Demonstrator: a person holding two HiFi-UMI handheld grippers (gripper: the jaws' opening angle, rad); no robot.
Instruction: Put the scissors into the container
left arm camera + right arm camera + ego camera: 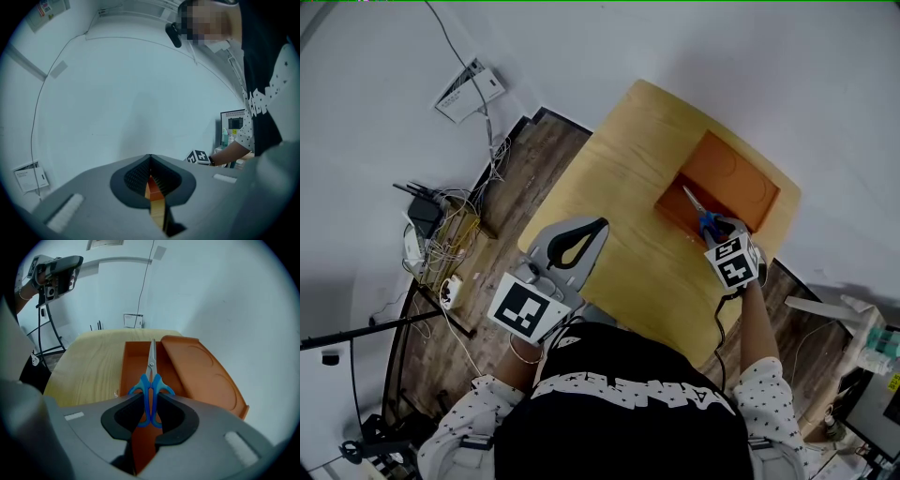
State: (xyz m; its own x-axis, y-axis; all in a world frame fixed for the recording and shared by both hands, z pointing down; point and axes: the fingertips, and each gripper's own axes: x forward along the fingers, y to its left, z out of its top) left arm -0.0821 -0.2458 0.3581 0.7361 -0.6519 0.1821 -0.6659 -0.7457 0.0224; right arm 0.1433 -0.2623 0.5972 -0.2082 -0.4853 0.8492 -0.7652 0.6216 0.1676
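The blue-handled scissors (703, 217) hang in my right gripper (719, 229), blades pointing away over the open orange container (673, 208). In the right gripper view the handles (150, 399) sit between the jaws, which are shut on them, and the blades (152, 355) reach along the box (123, 376). Its lid (201, 373) lies open to the right. The box stands on the far right part of a wooden table (619, 187). My left gripper (602, 224) is held up over the table's near left edge, shut with nothing in it (150, 158).
Left of the table, a tangle of cables and a power strip (441, 234) lies on the wood floor. A white box (469, 91) sits against the wall. A stand (47, 324) is at the far left, and a monitor (233, 123) is behind my right arm.
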